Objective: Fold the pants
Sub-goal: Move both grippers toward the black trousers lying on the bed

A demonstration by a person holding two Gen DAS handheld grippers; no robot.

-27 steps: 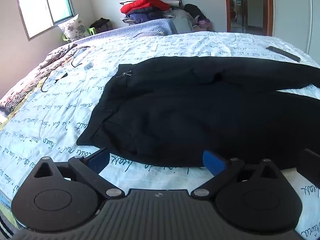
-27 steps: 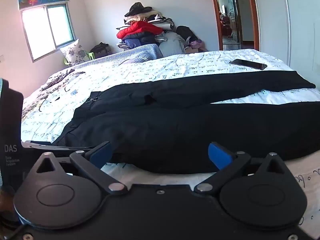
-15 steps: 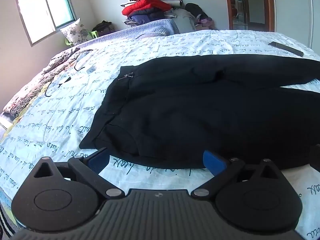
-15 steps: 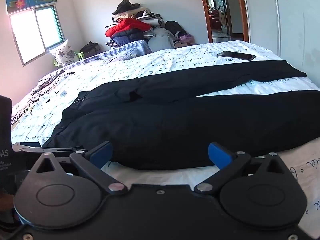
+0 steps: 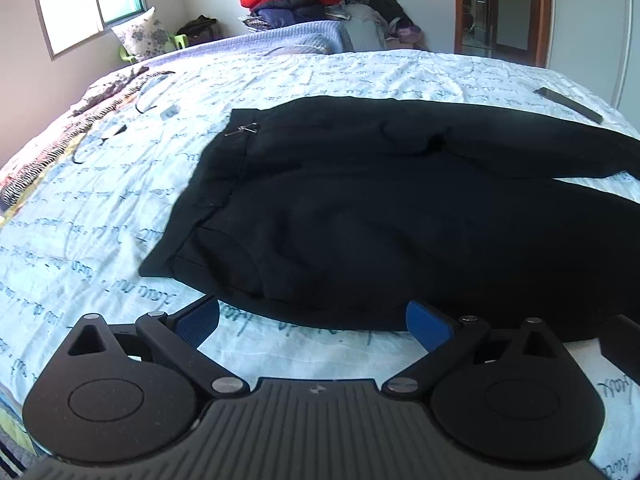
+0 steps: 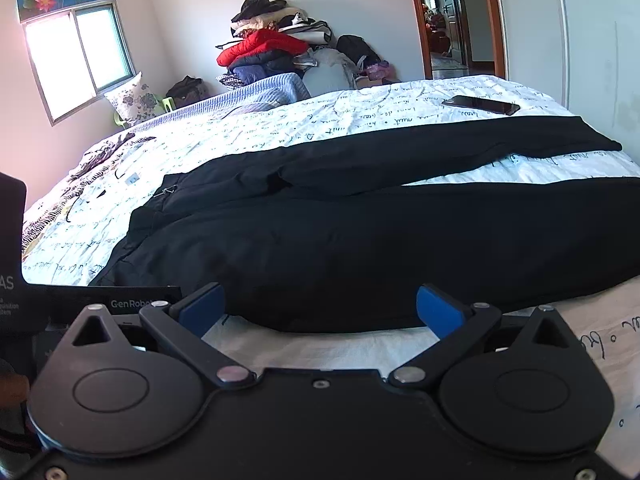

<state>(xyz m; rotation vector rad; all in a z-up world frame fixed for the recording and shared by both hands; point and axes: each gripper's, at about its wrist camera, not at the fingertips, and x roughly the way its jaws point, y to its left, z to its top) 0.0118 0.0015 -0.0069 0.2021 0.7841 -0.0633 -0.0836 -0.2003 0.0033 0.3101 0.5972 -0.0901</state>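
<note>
Black pants (image 5: 360, 208) lie flat on the bed, waistband to the left, legs spread to the right; they also show in the right wrist view (image 6: 380, 240). My left gripper (image 5: 314, 322) is open and empty, just short of the pants' near edge by the waist. My right gripper (image 6: 320, 308) is open and empty, at the near edge of the front leg. The left gripper's body (image 6: 24, 280) shows at the left of the right wrist view.
The bed has a white sheet with script print (image 5: 100, 216). A dark phone (image 6: 480, 105) lies at the far right of the bed. A clothes pile (image 6: 276, 48) stands at the back wall. A striped cloth (image 5: 60, 140) and small items lie at the left.
Both grippers have moved forward and lower toward the pants' near edge. Both stay open. The pants have not moved.
</note>
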